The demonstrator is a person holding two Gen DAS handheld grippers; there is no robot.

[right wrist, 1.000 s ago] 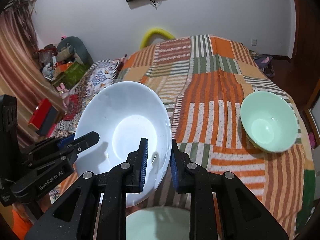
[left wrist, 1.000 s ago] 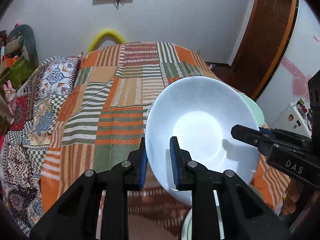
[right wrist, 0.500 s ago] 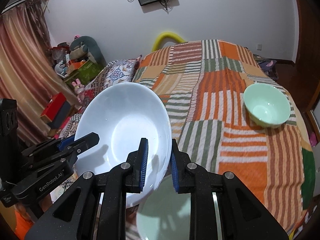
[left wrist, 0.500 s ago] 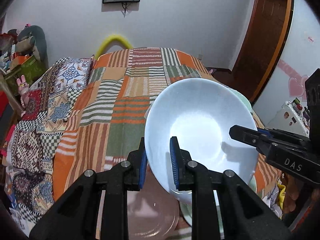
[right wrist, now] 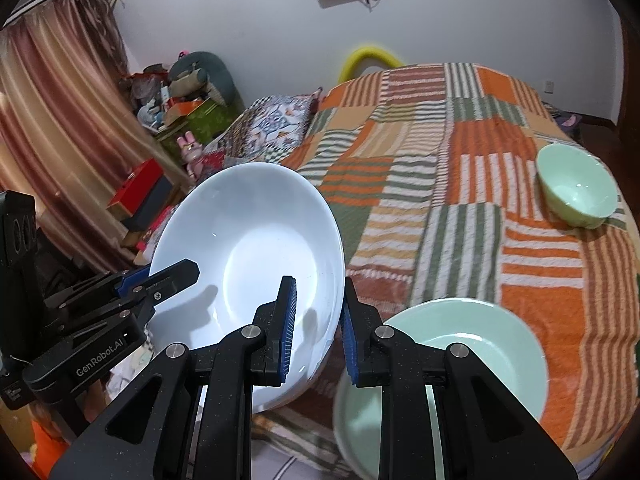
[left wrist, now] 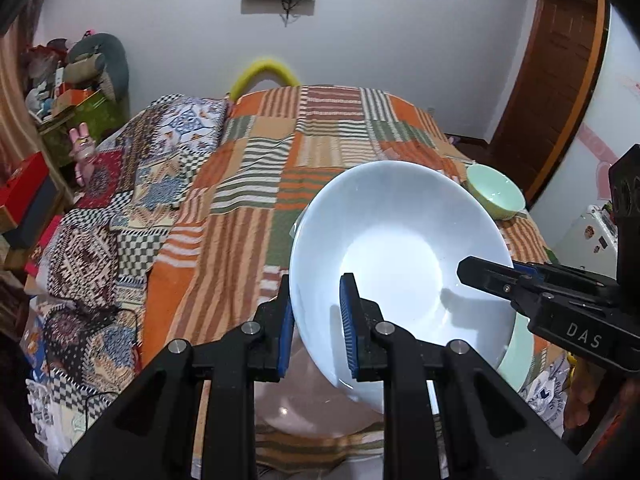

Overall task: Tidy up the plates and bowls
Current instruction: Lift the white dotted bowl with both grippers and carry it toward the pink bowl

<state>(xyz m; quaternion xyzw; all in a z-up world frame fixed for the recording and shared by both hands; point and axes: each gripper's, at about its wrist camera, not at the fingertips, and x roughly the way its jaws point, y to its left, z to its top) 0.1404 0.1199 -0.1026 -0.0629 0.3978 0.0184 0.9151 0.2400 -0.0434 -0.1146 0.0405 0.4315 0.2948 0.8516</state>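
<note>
in the left wrist view the left gripper (left wrist: 316, 320) is clenched on the near rim of a white bowl (left wrist: 400, 264), one blue pad under the outside wall and the other inside the basin, so the bowl hangs tilted in the air above the striped bedspread (left wrist: 248, 208). the right gripper (left wrist: 480, 274) reaches in from the right edge and pinches the opposite rim. under the bowl, on the bed's near edge, lies a pink plate (left wrist: 296, 408), and a pale green plate (left wrist: 516, 352) peeks out past the bowl's lower right side; a small green bowl (left wrist: 496, 192) sits well apart toward the far right of the bed. in the right wrist view the right gripper (right wrist: 318, 320) is likewise closed on the white bowl (right wrist: 248, 256), its rim caught between the two blue pads, with the left gripper (right wrist: 176, 276) gripping the far rim from the left. the pale green plate (right wrist: 472, 356) lies just beside and below on the bedspread (right wrist: 460, 184), and the small green bowl (right wrist: 576, 188) stands alone near the right edge. the white bowl looks like glazed ceramic or glass: stiff, smooth, probably slippery and fairly heavy for its thin rim, and it would likely chip or break if it fell on another dish. the rim is the only sensible place to hold it, and two opposite grips seem the safe choice; setting it down should be slow and level, since the soft bed gives little steady support.
</note>
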